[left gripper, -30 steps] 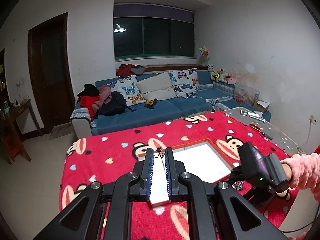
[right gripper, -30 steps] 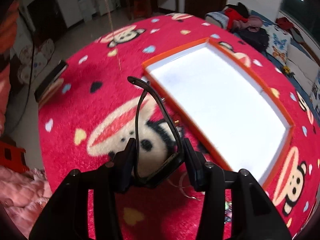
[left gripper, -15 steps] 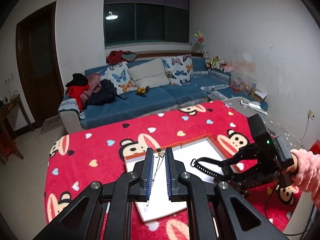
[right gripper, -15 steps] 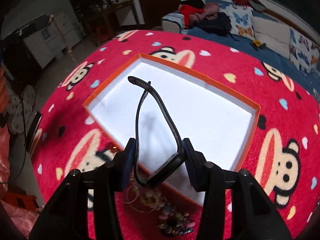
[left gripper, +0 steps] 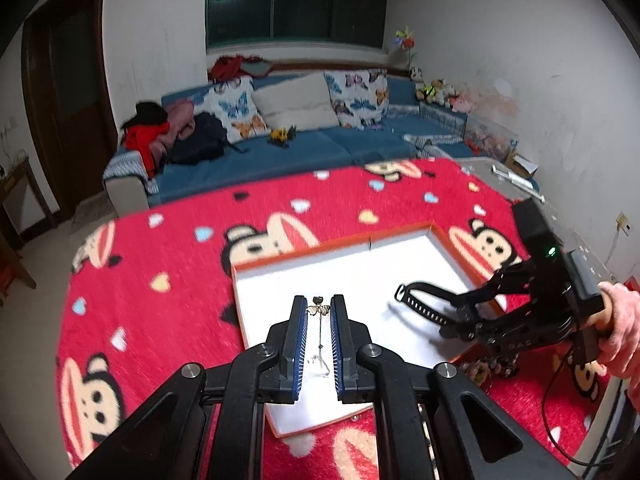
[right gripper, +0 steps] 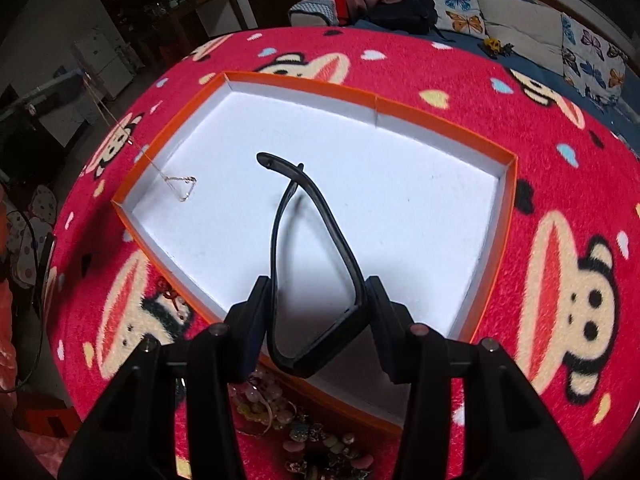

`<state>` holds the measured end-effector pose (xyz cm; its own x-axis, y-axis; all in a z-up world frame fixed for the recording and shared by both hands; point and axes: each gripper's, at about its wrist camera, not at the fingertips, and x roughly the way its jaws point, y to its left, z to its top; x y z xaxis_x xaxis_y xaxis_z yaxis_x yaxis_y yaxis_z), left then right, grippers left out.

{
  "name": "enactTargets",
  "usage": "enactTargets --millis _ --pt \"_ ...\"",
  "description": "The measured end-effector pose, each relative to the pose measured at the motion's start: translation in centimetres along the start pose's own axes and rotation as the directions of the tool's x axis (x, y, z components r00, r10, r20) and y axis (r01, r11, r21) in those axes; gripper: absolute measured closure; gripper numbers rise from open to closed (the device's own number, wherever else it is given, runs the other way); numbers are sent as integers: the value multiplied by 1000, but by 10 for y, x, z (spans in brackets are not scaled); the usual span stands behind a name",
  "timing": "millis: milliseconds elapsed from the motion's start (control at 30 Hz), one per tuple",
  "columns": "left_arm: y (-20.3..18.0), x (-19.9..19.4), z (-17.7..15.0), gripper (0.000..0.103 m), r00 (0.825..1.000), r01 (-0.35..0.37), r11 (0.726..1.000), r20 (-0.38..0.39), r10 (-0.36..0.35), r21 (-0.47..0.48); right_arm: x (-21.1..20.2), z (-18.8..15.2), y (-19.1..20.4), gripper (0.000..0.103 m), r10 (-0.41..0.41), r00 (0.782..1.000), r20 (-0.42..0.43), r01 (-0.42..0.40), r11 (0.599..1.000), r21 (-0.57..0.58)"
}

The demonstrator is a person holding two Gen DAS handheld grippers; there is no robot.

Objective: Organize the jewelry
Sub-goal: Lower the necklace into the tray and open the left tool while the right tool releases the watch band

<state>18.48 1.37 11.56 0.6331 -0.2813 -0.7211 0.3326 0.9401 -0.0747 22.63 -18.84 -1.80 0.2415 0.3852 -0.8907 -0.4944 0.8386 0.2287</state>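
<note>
Carrying two pieces at once, I hold both over the shallow white tray with the orange rim (right gripper: pixel 506 208) so that each can be lowered straight onto its floor. My left fingers (left gripper: pixel 319 322) are pinched nearly together on the thin gold chain necklace with a small heart pendant (left gripper: pixel 319 308); the pendant sits at the tips and the chain hangs free — its lower loop (right gripper: pixel 182 186) appears to reach the tray floor near the left corner. My right fingers (right gripper: pixel 316 312) stand at a middle width, clamped on the body of the black strapped wristwatch (right gripper: pixel 312 264), gripped across its sides so the strap juts forward over the tray. Both grippers tilt downward toward the tray, the right one more steeply, with a hand in a pink sleeve (left gripper: pixel 618 320) behind it. The heap of beaded bracelets (right gripper: pixel 304 432) lies on the red monkey-print blanket (right gripper: pixel 440 72) covering the worktop, just outside the tray's near rim — not yet sorted.
</note>
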Motion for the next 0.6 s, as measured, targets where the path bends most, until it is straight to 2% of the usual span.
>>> enactTargets --millis 300,467,600 --pt "5 68 -40 91 988 20 999 -153 -24 -32 7 -5 -4 52 -38 999 -22 39 999 9" --pt "10 91 -54 91 980 20 999 -197 -29 -48 8 -7 -4 50 -46 999 -23 46 999 6" --pt "8 102 -62 91 975 -2 999 -222 -6 -34 9 -7 -4 49 -53 998 -19 53 999 4"
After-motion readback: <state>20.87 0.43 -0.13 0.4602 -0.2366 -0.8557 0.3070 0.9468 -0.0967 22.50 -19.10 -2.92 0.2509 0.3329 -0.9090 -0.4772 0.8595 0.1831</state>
